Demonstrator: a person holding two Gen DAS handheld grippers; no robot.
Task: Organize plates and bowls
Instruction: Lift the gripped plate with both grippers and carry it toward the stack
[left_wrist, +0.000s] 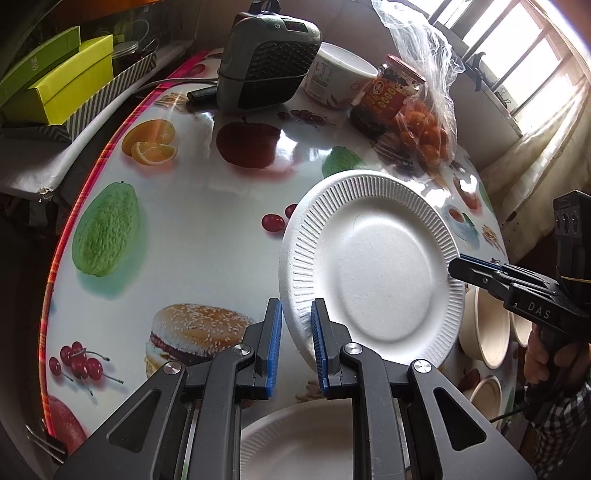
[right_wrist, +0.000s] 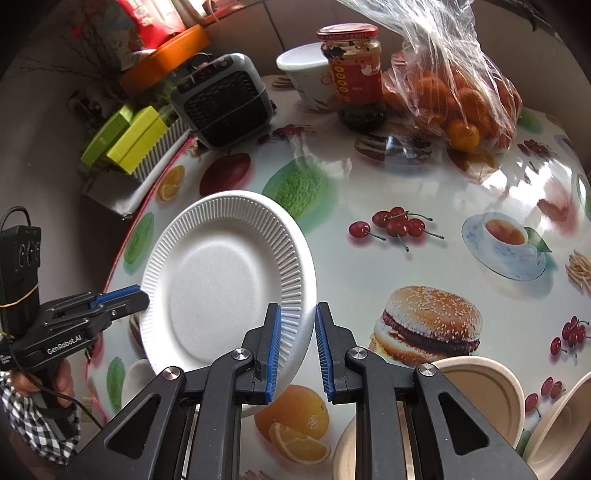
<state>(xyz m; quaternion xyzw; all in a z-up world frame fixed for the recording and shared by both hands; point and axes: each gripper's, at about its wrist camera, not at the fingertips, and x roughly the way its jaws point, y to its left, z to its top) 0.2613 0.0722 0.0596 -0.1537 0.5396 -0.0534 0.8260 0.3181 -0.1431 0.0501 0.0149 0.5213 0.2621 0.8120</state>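
Two grippers held one white paper plate (left_wrist: 373, 258) between them, up off the table (left_wrist: 207, 229). The left gripper (left_wrist: 297, 343) had its blue pads nearly closed on the plate's ribbed edge, at the side closest to its own camera. The right gripper (left_wrist: 466, 266) pinched the edge on the far side of the plate, with its jaws almost fully closed. So the plate hung tilted in the air, with one gripper on each side of it.

From the right camera, the same plate (right_wrist: 221, 280) showed on the left, with the right gripper (right_wrist: 298, 343) squeezing its rim and the left gripper (right_wrist: 142, 295) biting the other edge.

One more white plate (left_wrist: 295, 443) lay flat on the table under the left gripper. Only the left camera showed it. That camera also showed three tan bowls (left_wrist: 487, 328) at the right edge, partly hidden.

The right camera showed three tan bowls (right_wrist: 484, 391) too, down in its bottom corner, close beside its gripper. It also showed a hand (right_wrist: 61, 376) and a checked sleeve (right_wrist: 26, 410) holding the left gripper's handle.

Farther back on the table stood one grey fan (left_wrist: 266, 59), one white tub (left_wrist: 340, 74), one jar (right_wrist: 354, 74) with a red lid, and one clear bag of oranges (right_wrist: 461, 99). Two green boxes (left_wrist: 62, 81) sat off the table's edge. Only the left camera showed a window (left_wrist: 524, 51).
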